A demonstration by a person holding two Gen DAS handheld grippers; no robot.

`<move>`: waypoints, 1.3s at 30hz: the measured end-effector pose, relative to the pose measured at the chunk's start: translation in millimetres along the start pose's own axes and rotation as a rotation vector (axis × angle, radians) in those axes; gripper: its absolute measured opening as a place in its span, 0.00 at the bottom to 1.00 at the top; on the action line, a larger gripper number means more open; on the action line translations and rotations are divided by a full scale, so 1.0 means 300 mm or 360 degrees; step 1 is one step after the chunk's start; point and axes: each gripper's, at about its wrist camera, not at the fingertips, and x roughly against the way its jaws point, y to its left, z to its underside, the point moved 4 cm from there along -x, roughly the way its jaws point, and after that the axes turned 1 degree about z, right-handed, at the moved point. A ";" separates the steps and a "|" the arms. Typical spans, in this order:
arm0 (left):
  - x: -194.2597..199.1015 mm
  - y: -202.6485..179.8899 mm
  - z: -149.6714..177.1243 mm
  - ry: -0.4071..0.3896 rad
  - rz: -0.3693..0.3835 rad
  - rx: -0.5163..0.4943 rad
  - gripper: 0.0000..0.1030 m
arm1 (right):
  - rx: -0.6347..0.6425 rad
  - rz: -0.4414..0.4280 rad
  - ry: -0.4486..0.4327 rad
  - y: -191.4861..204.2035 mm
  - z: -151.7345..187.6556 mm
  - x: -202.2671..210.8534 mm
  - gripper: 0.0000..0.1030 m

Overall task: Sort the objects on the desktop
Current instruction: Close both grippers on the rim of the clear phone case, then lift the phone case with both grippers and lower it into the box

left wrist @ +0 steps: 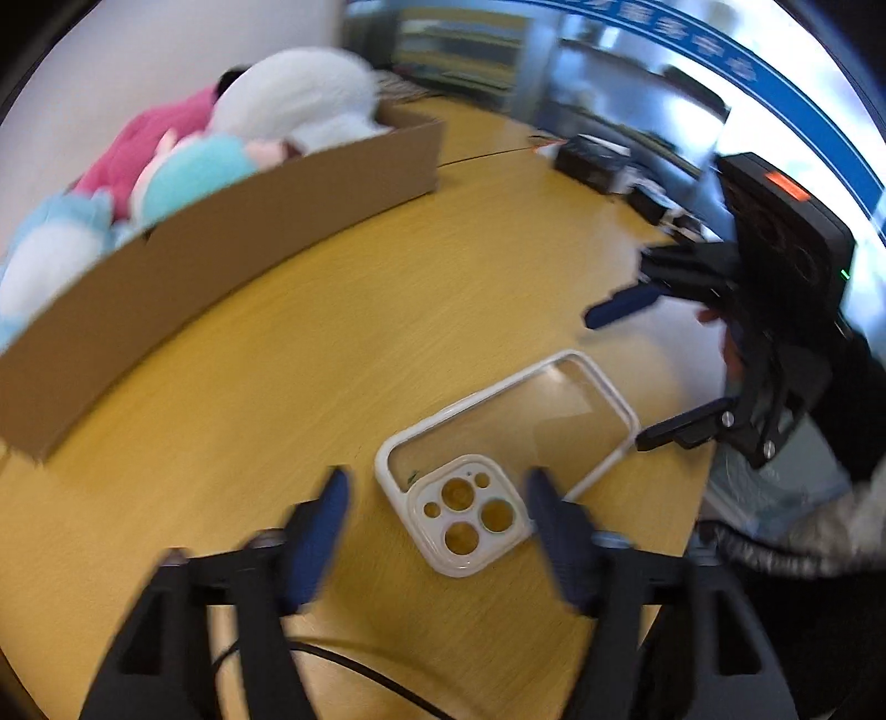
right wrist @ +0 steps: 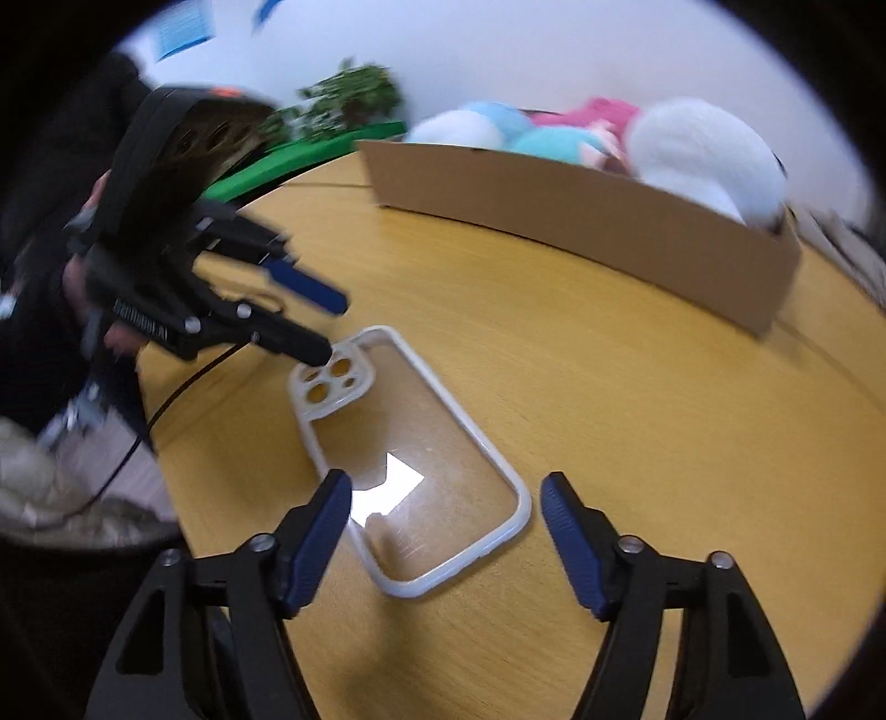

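Plush toys (left wrist: 260, 127) already in cardboard box (left wrist: 232, 221). Clear phone case (left wrist: 498, 459) lay ungripped on worktop (left wrist: 332, 332) between my spread jaws, both grippers; sorting unfinished.

No text can be read anywhere. Blue band (left wrist: 736, 72) high on the far wall, left wrist view: white characters, too blurred to make out. Black gripper frame (right wrist: 141, 324), right wrist view: a row of small raised letters, illegible. Blue papers (right wrist: 183, 27) on the wall: print too small & smeared.
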 end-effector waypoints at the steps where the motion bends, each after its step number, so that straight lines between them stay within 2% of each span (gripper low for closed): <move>1: 0.007 -0.013 -0.009 -0.0012 0.0024 -0.0093 0.96 | 0.0096 -0.0022 0.0023 0.012 -0.006 0.005 0.79; 2: 0.013 -0.025 -0.018 -0.0021 0.0049 -0.0184 0.99 | 0.0198 -0.0042 0.0059 0.027 -0.012 0.000 0.79; 4: -0.013 -0.042 -0.033 0.0021 0.0094 -0.0322 0.99 | 0.0362 -0.0074 0.0132 0.053 -0.019 -0.025 0.79; 7: -0.105 -0.052 -0.042 0.0151 0.0097 -0.0510 0.99 | 0.0491 -0.0123 0.0234 0.049 -0.021 -0.088 0.80; 8: -0.136 -0.050 -0.043 0.0195 0.0093 -0.0545 0.96 | 0.0508 -0.0140 0.0240 0.043 -0.024 -0.094 0.80; 10: -0.160 -0.041 -0.049 0.0222 0.0141 -0.0567 0.91 | 0.0542 -0.0174 0.0250 0.031 -0.030 -0.106 0.82; 12: -0.155 -0.028 -0.058 0.0201 0.0230 -0.0549 0.74 | 0.0577 -0.0208 0.0261 0.019 -0.037 -0.118 0.77; 17: -0.127 -0.033 -0.051 0.0142 0.0266 -0.0605 0.70 | 0.0669 -0.0270 0.0250 -0.005 -0.056 -0.114 0.77; 19: -0.117 -0.035 -0.050 0.0135 0.0302 -0.0636 0.70 | 0.0699 -0.0302 0.0245 -0.011 -0.066 -0.103 0.77; 20: -0.113 -0.036 -0.049 0.0132 0.0320 -0.0651 0.75 | 0.0720 -0.0314 0.0247 -0.018 -0.076 -0.102 0.77; 21: -0.109 -0.038 -0.048 0.0131 0.0337 -0.0669 0.85 | 0.0748 -0.0327 0.0254 -0.023 -0.082 -0.096 0.77; 23: -0.129 -0.050 -0.025 0.0179 0.0346 -0.0750 0.91 | 0.0791 -0.0350 0.0272 -0.036 -0.087 -0.093 0.77; 26: -0.147 -0.053 0.001 0.0214 0.0307 -0.0846 0.92 | 0.0836 -0.0377 0.0317 -0.060 -0.089 -0.101 0.77; 28: -0.143 -0.043 -0.006 0.0211 0.0309 -0.0852 0.82 | 0.0865 -0.0389 0.0343 -0.074 -0.094 -0.101 0.77; 30: -0.133 -0.029 -0.022 0.0197 0.0314 -0.0837 0.82 | 0.0882 -0.0398 0.0340 -0.084 -0.108 -0.088 0.77; 35: -0.057 0.013 -0.098 0.0096 0.0264 -0.0829 0.82 | 0.0951 -0.0378 0.0314 -0.139 -0.191 -0.038 0.77; 39: 0.082 0.069 -0.239 -0.0022 0.0115 -0.0953 0.81 | 0.1074 -0.0315 0.0258 -0.216 -0.324 0.033 0.76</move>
